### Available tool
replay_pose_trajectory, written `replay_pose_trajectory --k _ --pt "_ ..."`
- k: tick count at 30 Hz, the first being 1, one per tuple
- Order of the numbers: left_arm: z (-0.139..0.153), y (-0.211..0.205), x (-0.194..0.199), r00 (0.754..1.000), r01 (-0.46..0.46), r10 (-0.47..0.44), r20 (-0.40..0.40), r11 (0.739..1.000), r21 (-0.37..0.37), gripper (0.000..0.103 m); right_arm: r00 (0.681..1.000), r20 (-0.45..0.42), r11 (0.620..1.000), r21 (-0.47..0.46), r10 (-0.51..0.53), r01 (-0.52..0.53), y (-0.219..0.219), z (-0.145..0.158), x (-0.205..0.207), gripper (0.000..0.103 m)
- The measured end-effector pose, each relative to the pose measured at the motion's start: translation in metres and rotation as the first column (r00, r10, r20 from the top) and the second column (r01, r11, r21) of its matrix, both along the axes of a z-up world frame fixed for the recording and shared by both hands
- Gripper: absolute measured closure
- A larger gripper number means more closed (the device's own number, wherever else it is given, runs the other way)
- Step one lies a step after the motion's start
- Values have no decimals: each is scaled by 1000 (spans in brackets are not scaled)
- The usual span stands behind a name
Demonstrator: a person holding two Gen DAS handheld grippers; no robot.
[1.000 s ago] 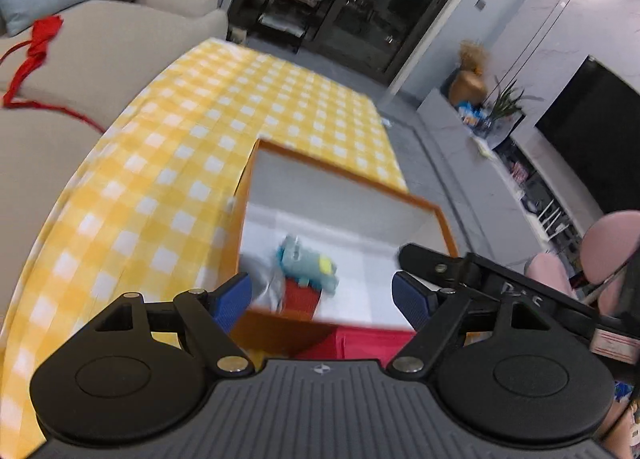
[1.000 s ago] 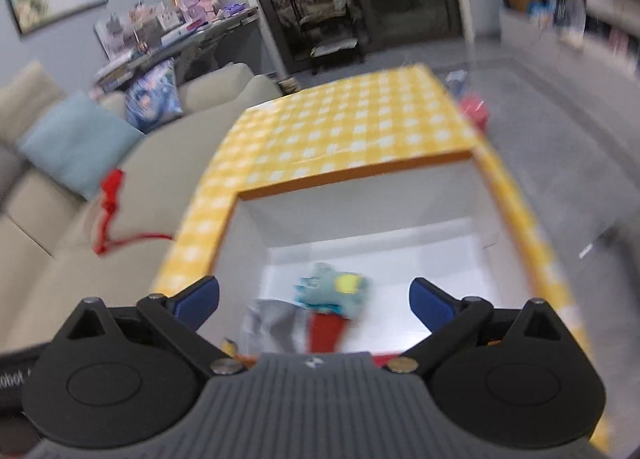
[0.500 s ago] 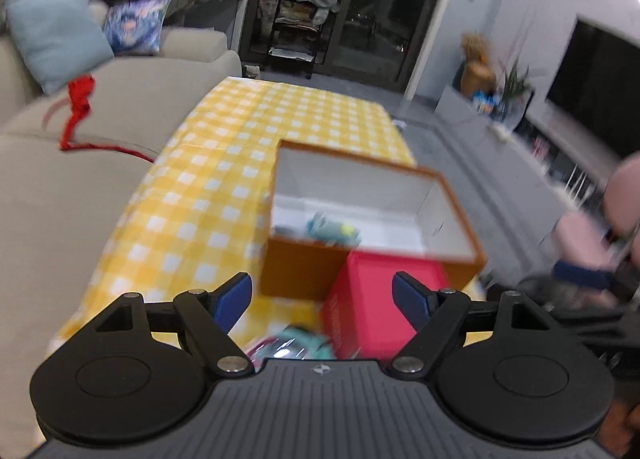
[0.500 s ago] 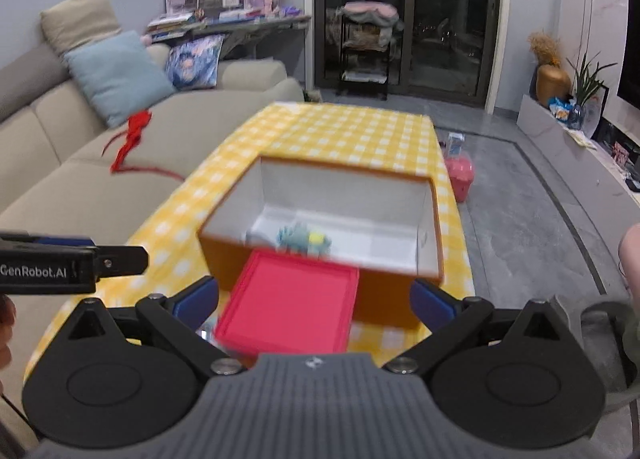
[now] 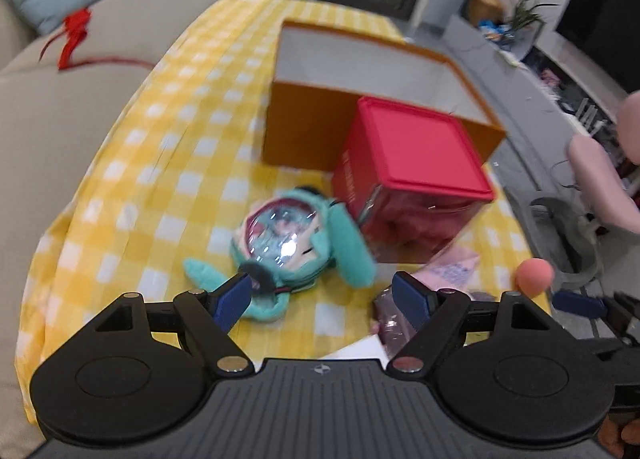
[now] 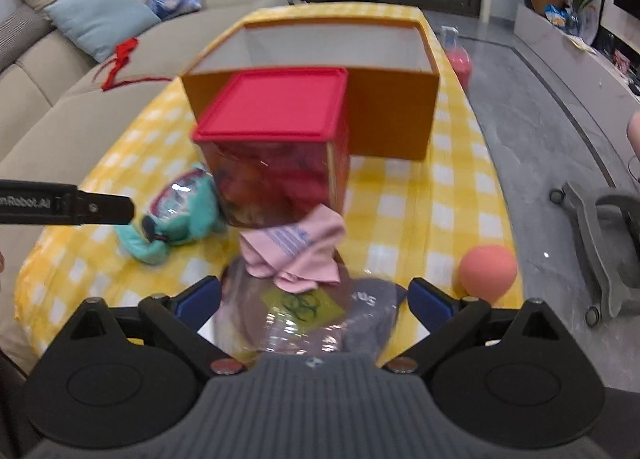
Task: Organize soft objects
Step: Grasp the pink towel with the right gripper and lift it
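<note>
Left gripper: hovering spread, empty.
Right gripper: hovering spread, empty.
Orange box: contents hidden.
Remaining: teal plush, pink cloth, ball are waiting.

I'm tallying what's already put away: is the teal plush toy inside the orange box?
No: the teal plush toy lies on the checked tablecloth in front of the orange box.

A lidded box stands before the open box, plush toy at its left.
</note>
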State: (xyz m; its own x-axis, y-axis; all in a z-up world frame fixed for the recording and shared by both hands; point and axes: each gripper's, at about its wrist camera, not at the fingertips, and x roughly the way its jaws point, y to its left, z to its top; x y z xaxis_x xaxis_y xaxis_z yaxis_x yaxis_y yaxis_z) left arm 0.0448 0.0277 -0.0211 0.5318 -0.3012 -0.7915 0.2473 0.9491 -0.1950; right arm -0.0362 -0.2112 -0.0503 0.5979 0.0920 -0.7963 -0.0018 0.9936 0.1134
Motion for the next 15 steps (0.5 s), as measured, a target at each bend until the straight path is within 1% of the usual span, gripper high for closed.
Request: replay_pose_trajectory --k 2,4,7,8,10,11,12,15 --pt "-10 2 1 999 -24 24 -28 1000 2 9 1000 5 1000 3 -7 7 -2 -4 5 7" --pt "-15 4 4 998 -28 28 -53 1000 -2 9 1000 17 999 53 5 -5 -4 -10 12 7" --pt "-20 4 1 997 -35 36 -62 999 15 9 998 45 991 118 51 -56 -2 -17 31 7" --pt "-20 4 1 997 -35 36 -64 999 22 9 997 41 989 125 69 -74 1 -22 39 7" --pt "-22 3 -1 998 -28 30 -61 999 32 9 997 5 991 105 78 -78 7 -34 53 16" --pt "-22 2 -1 998 -23 25 -59 999 38 9 997 -12 993 98 72 -71 8 -39 59 25" --pt "-23 0 -1 998 -20 23 -57 999 45 9 997 -21 992 105 69 -66 7 -42 63 28" --pt "-25 -1 -1 998 -12 16 -57 998 65 9 998 -36 990 131 54 -49 4 -51 72 28"
